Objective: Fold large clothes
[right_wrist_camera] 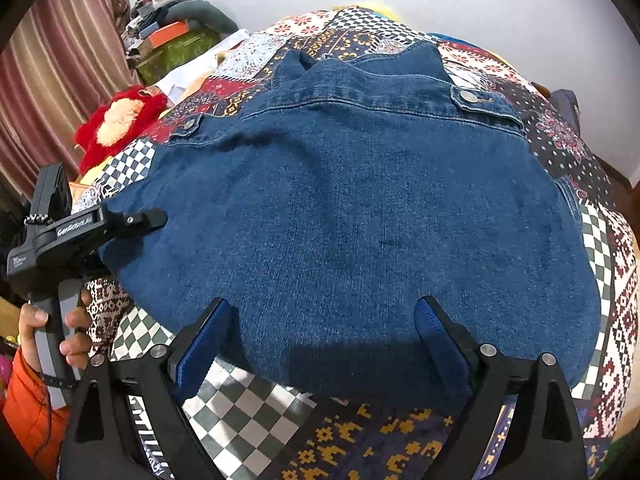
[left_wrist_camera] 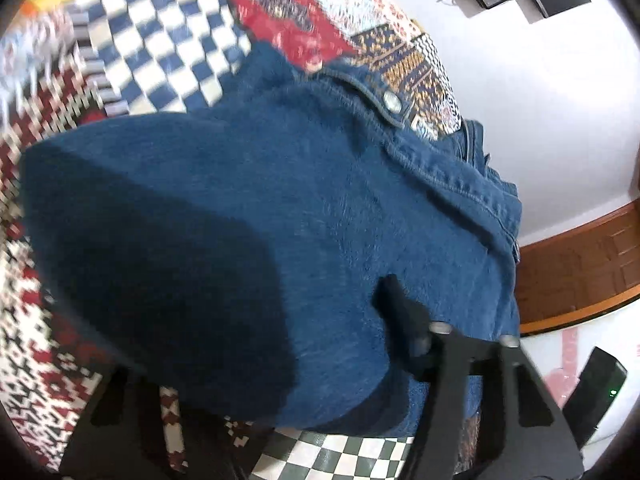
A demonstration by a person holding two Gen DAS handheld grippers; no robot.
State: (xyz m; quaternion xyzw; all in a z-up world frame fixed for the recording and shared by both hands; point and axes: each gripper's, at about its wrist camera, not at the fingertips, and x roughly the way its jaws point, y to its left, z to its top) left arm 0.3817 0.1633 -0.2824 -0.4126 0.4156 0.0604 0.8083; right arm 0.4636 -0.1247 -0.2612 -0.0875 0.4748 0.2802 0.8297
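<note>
A blue denim jacket (right_wrist_camera: pixel 360 200) lies spread back-up on a patchwork quilt, collar at the far end. My right gripper (right_wrist_camera: pixel 324 328) is open, its blue-padded fingers (right_wrist_camera: pixel 436 336) straddling the jacket's near hem, not pinching it. My left gripper (right_wrist_camera: pixel 158 220) comes in at the jacket's left edge, one black finger lying on top of the denim, the other hidden beneath. In the left wrist view the jacket (left_wrist_camera: pixel 280 200) bulges between the jaws of the left gripper (left_wrist_camera: pixel 256 340). One finger (left_wrist_camera: pixel 396 312) rests on the cloth and a wide gap remains.
The quilt (right_wrist_camera: pixel 248 400) covers the bed. A red plush toy (right_wrist_camera: pixel 116 120) lies at its left, a cluttered pile (right_wrist_camera: pixel 172 32) and a curtain (right_wrist_camera: pixel 48 80) behind. A hand (right_wrist_camera: pixel 44 320) in an orange sleeve holds the left gripper. A black box (left_wrist_camera: pixel 596 392) sits on the floor.
</note>
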